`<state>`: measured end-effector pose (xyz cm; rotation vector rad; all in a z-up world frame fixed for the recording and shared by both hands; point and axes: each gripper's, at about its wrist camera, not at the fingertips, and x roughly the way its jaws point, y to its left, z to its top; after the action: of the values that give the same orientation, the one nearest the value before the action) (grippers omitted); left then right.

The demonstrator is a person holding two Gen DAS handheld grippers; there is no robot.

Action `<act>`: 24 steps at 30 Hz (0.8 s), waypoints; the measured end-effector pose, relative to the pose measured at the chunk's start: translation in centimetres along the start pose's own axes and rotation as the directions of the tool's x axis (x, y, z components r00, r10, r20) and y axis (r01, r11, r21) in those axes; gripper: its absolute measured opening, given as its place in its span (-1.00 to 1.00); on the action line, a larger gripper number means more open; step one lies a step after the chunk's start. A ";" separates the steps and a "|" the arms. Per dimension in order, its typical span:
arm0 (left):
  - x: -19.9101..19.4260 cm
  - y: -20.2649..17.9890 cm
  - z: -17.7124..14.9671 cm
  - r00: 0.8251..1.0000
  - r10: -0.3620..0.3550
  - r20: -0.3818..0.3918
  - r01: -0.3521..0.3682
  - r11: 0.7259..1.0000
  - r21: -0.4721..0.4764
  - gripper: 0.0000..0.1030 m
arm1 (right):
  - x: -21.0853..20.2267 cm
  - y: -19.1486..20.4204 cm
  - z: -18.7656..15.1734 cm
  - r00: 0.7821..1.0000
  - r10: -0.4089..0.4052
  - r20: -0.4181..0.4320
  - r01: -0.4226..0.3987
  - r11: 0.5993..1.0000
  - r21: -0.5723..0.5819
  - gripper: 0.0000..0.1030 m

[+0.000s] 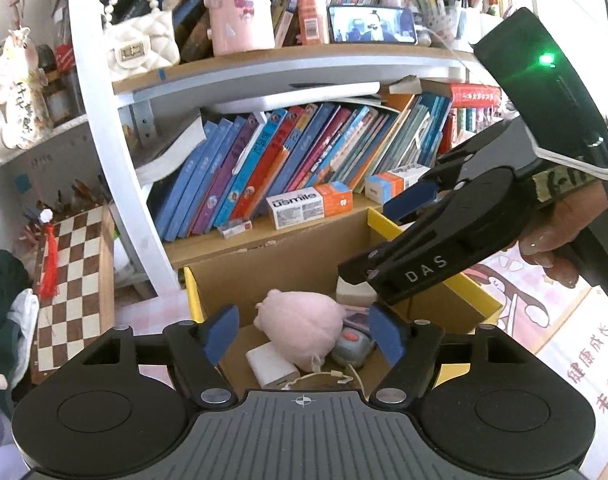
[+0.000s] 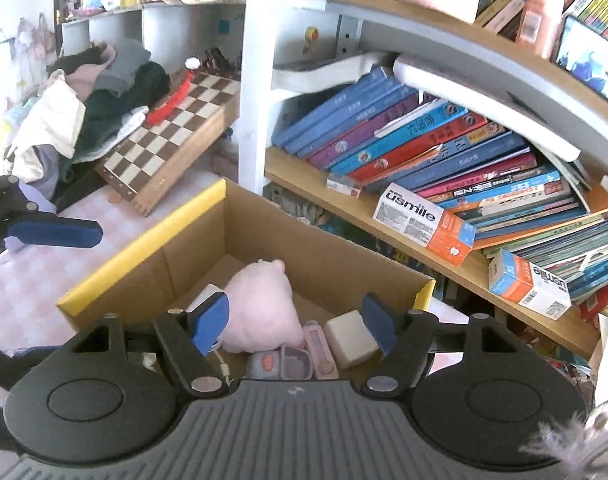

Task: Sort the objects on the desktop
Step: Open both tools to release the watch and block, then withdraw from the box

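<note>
A cardboard box with yellow rim (image 1: 280,264) (image 2: 144,240) stands on the desk below the bookshelf. Inside lie a pink plush toy (image 1: 304,324) (image 2: 260,308), a white charger block (image 1: 270,364), a cream cube (image 2: 349,338), a small grey gadget with an orange button (image 1: 351,344) (image 2: 266,362) and a pink case (image 2: 321,346). My left gripper (image 1: 304,334) is open and empty above the box. My right gripper (image 2: 294,322) is open and empty above the box; it also shows in the left wrist view (image 1: 387,248), reaching in from the right.
A bookshelf of leaning books (image 1: 304,160) (image 2: 423,152) is behind the box, with two usmile cartons (image 1: 307,204) (image 2: 423,220) on it. A chessboard (image 1: 72,292) (image 2: 172,128) and a clothes pile (image 2: 92,92) lie left. A phone (image 1: 371,24) stands on the upper shelf.
</note>
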<state>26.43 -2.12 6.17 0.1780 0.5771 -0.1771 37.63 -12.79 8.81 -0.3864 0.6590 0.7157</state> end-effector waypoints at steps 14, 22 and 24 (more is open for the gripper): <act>-4.8 0.0 -2.6 1.000 0.004 0.025 -0.004 1.000 -0.009 0.53 | -5.7 3.1 -4.0 0.998 -0.050 0.041 0.049 0.998 0.039 0.53; -6.5 -0.1 -4.4 1.000 -0.004 0.013 0.005 1.000 -0.018 0.53 | -7.9 4.4 -6.8 0.997 -0.072 0.027 0.069 0.993 0.091 0.55; -6.9 -0.3 -4.8 1.000 -0.006 0.009 0.007 1.000 -0.020 0.53 | -8.3 4.7 -7.4 0.997 -0.077 0.023 0.074 0.992 0.100 0.55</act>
<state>18.17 -0.54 5.98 0.1563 0.5708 -0.1783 26.48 -17.40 8.49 -0.3085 0.6483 0.6130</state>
